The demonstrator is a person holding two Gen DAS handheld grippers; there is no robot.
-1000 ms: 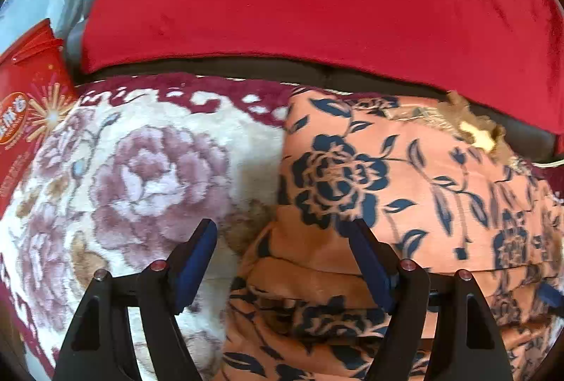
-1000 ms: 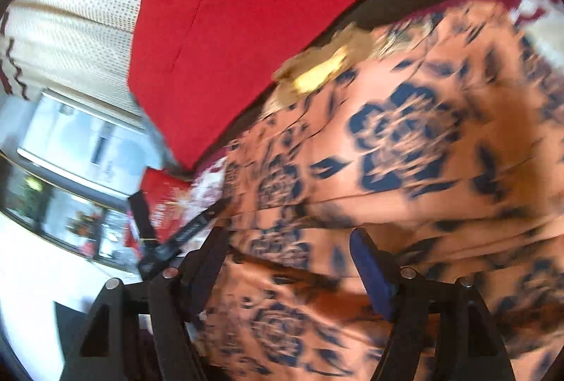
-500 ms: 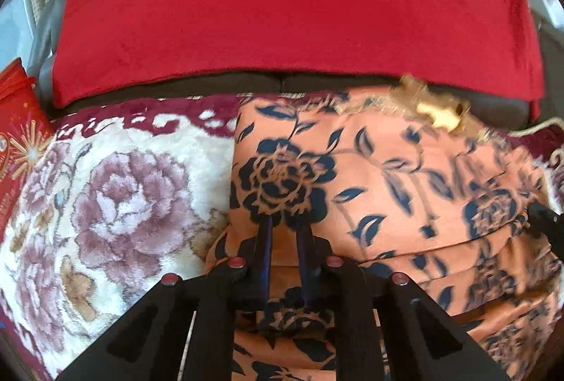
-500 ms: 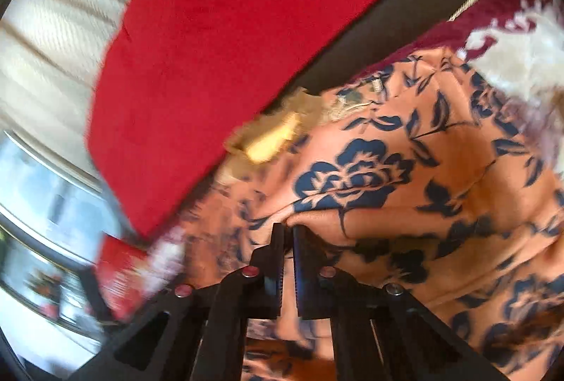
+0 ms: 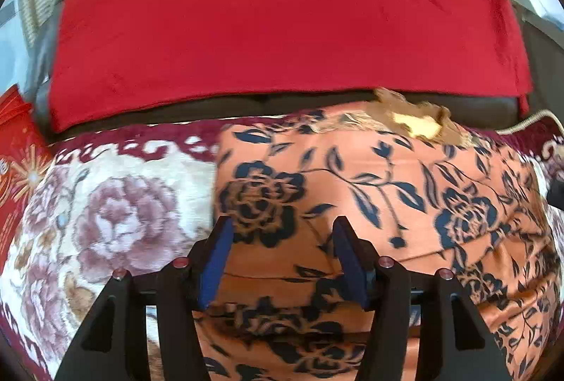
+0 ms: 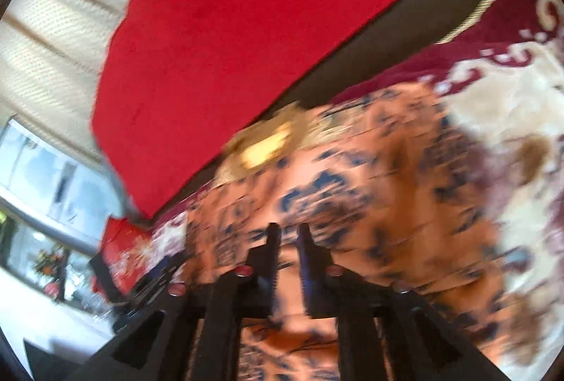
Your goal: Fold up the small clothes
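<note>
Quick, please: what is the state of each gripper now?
Left gripper: open, opening above the orange garment, gripping nothing.
Right gripper: narrow gap, opening; grip unclear.

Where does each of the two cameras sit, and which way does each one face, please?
Left wrist: on the left gripper, facing down over its opening blue-padded fingers at the orange cloth with dark blue flowers on the cream floral blanket.
Right wrist: on the right gripper, tilted and blurred, jaws opening over that cloth.
Shared: the cloth and the red plush cushion.

Red cushion (image 5: 282,21) blocks beyond (left rug (image 5: 116,204) bare).
</note>
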